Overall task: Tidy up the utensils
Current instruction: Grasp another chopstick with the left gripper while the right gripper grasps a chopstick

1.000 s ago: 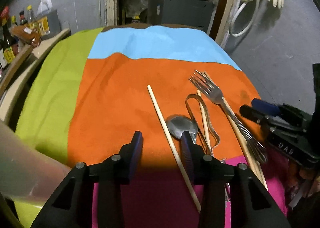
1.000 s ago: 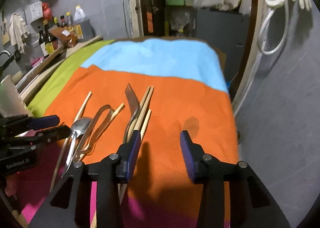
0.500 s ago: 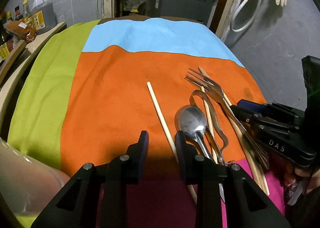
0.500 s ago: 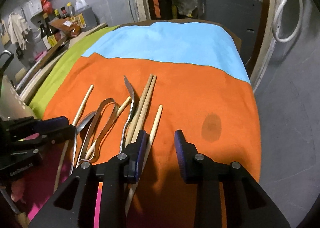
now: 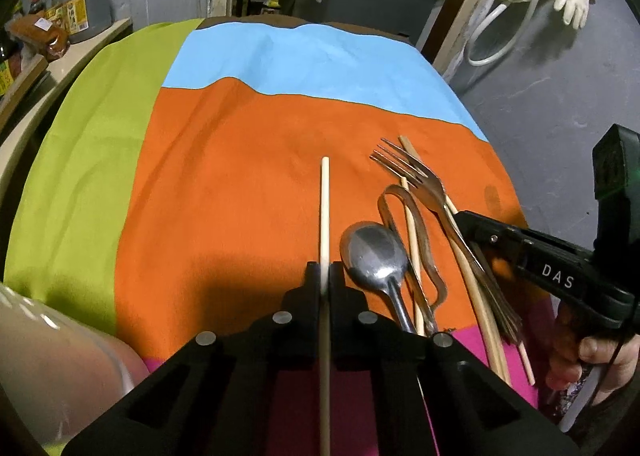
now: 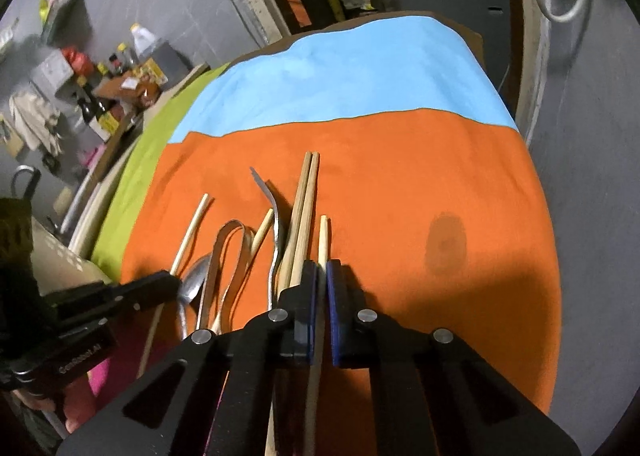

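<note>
On the orange panel of a multi-coloured cloth (image 5: 224, 184) lie a spoon (image 5: 374, 252), thin metal tongs (image 5: 412, 232), a fork (image 5: 424, 184) and several chopsticks. My left gripper (image 5: 325, 270) is shut on a pale chopstick (image 5: 325, 200) that lies left of the spoon and points away from me. In the right wrist view my right gripper (image 6: 322, 268) is shut on a short pale chopstick (image 6: 323, 236), just right of a darker wooden pair (image 6: 304, 208). The fork (image 6: 272, 216), tongs (image 6: 228, 256) and spoon (image 6: 196, 284) lie further left, next to my left gripper (image 6: 170, 282).
A beige plastic container (image 5: 60, 356) stands at the near left. Bottles and packets (image 5: 60, 16) crowd a shelf along the left. The cloth drops off at its right edge over a grey floor (image 5: 560, 116). A person's hand (image 5: 580, 360) holds the right gripper's handle.
Both grippers have gone from open to shut, each on a single chopstick. The right gripper has rolled and edged toward the utensils; the left has stayed nearly in place.
</note>
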`<action>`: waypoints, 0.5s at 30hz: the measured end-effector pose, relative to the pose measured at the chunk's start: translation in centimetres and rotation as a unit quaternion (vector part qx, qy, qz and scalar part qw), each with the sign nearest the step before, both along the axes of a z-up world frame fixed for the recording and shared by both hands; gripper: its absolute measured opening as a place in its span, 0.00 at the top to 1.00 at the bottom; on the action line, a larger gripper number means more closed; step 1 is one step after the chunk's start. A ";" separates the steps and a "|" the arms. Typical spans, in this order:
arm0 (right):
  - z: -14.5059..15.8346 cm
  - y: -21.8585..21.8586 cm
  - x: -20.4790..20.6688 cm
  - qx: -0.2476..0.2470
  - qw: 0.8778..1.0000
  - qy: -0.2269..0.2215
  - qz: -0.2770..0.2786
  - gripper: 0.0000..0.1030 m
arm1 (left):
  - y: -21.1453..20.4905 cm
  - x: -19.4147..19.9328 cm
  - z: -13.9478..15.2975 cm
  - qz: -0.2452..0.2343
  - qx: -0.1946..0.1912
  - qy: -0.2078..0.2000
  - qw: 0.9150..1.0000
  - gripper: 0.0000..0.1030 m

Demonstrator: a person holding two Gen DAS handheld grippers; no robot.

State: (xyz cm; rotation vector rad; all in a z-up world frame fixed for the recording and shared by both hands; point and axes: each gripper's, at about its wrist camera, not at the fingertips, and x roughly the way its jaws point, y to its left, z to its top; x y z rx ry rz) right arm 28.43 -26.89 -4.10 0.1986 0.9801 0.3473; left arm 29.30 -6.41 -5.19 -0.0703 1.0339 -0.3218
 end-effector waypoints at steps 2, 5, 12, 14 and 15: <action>0.2 -0.3 -0.6 0.009 1.000 -0.005 -0.006 0.97 | -0.1 -0.5 0.2 -0.003 -0.005 -0.003 1.000 0.98; 0.8 -0.4 -1.8 0.013 1.000 -0.021 -0.010 0.97 | -0.1 -1.7 0.7 -0.006 -0.011 -0.020 1.000 0.98; 3.3 -0.7 -5.4 0.034 0.994 -0.101 -0.016 0.97 | -0.4 -4.7 2.9 -0.012 -0.036 -0.087 0.996 0.98; 4.2 -0.6 -6.9 0.043 0.989 -0.138 -0.016 0.97 | -0.2 -5.4 3.8 -0.011 -0.046 -0.114 0.992 0.98; 4.6 -0.4 -7.5 0.041 0.987 -0.155 -0.016 0.97 | -0.1 -5.9 4.3 -0.004 -0.047 -0.134 0.990 0.98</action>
